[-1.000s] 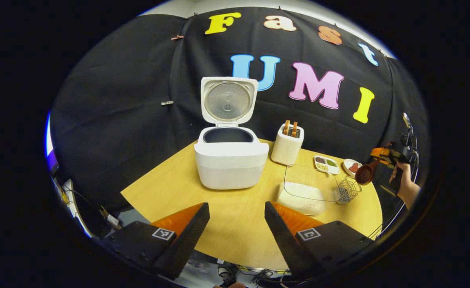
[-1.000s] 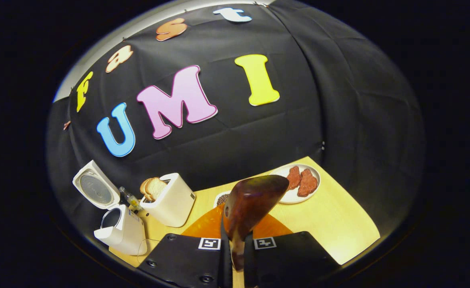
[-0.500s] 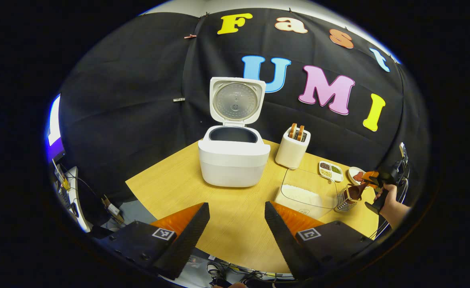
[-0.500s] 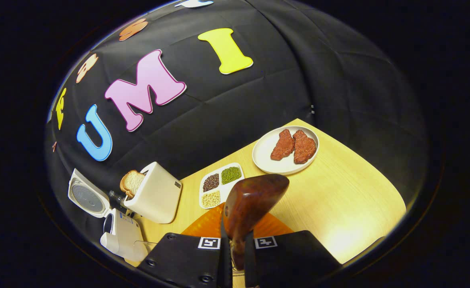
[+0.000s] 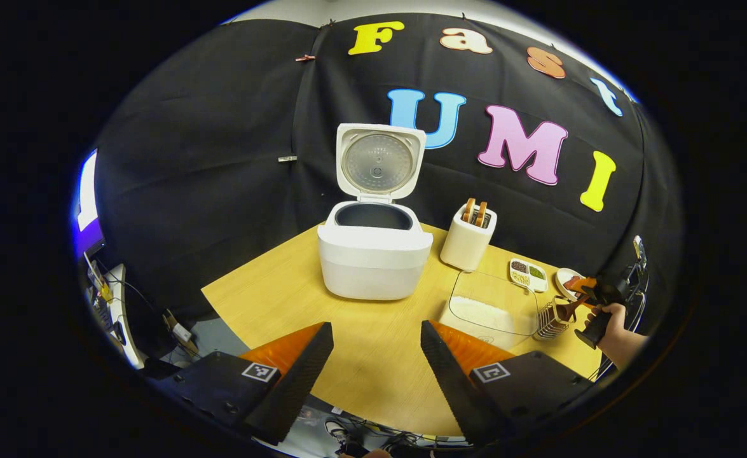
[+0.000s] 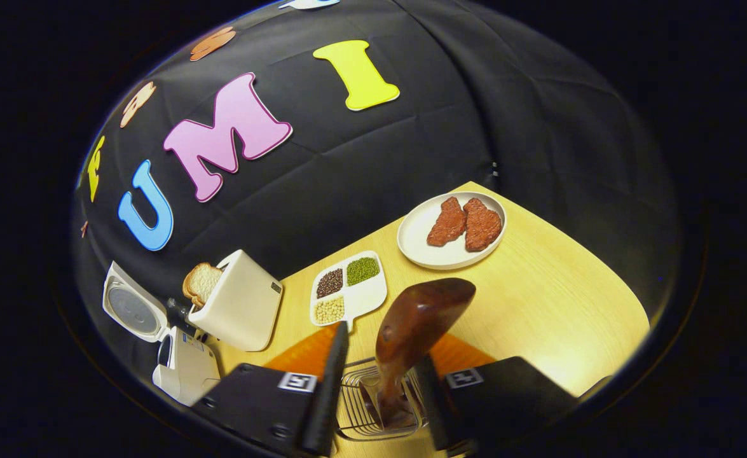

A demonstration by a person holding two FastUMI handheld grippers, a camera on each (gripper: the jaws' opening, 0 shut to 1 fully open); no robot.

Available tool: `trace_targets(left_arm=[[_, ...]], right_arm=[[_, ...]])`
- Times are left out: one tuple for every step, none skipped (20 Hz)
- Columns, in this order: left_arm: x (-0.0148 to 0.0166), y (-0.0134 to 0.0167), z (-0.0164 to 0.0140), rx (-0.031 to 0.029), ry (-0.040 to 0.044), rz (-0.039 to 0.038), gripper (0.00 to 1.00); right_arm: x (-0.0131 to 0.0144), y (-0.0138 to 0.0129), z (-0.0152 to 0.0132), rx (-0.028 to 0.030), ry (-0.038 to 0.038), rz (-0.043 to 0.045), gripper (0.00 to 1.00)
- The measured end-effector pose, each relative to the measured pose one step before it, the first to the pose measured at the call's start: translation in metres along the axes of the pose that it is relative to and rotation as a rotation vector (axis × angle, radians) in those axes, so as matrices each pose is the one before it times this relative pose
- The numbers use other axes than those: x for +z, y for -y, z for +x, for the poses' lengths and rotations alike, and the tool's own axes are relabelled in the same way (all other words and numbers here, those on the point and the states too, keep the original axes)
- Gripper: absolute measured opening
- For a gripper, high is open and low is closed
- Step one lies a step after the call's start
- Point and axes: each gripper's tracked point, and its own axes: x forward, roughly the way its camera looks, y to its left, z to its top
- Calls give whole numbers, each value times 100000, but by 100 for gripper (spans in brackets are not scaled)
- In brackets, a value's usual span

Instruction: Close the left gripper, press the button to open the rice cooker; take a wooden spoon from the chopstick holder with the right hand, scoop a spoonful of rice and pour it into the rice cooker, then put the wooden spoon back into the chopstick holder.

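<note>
The white rice cooker [image 5: 373, 257] stands open on the wooden table, its lid [image 5: 379, 162] upright; it also sits at the far left [image 6: 182, 369] in the right gripper view. A dark wooden spoon [image 6: 421, 315] stands handle-down in the wire chopstick holder [image 6: 354, 410], bowl up. My right gripper [image 6: 381, 348] is open, its fingers spread to either side of the spoon without pressing it. In the left gripper view the right gripper [image 5: 586, 291], held by a hand [image 5: 615, 324], hovers over the holder [image 5: 551, 319]. My left gripper [image 5: 376, 331] is open above the table's near edge.
A clear container of white rice [image 5: 491, 308] sits between the cooker and the holder. Behind it are a white toaster [image 6: 239, 312] with bread, a divided dish of beans [image 6: 346, 289] and a plate [image 6: 424, 254] with two pieces of meat. Cables hang below the table's left edge.
The right gripper came down with the spoon, set its handle into the wire holder and opened its fingers. The left gripper has barely shifted.
</note>
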Motion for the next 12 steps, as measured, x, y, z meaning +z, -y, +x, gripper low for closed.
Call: trace_targets(left_arm=[[339,115,206,-1009,812,331,96],[523,167,211,-1288,1056,290,96],[790,135,163,-1045,1583,598,96],[905,-21,291,-809,1797,1052,96],[879,-37,379,-719,1525,1166,96],[1149,-235,375,-167,1746,1033,96],[1130,-280,376,-64,1681,578,96],[1173,-182,422,-508,1647,-689,96],[1287,-97,311,-968,2050,-1326,96],[1204,-136,407,-266,1817,-782,96],[1154,-54,466,-259,1758,134,96],[1098,-60,411,-440,1947,851,96]], right_arm=[[157,75,-325,-437,1154,-1307,81],[264,146,-487,-979,1402,-1829,85],[312,58,-522,-532,1536,-1804,87],[198,117,-838,-1519,1329,-2108,99],[382,106,-689,-807,1877,-2137,99],[373,52,-875,-669,1744,-2006,99],[356,-39,-866,-33,1725,-1793,98],[414,55,-920,-187,1944,-2699,98],[410,208,-869,-496,2187,-3378,98],[388,171,-894,-424,1695,-3235,98],[297,-82,-1005,161,1295,-2697,98],[238,-3,-1034,172,1025,-2591,98]])
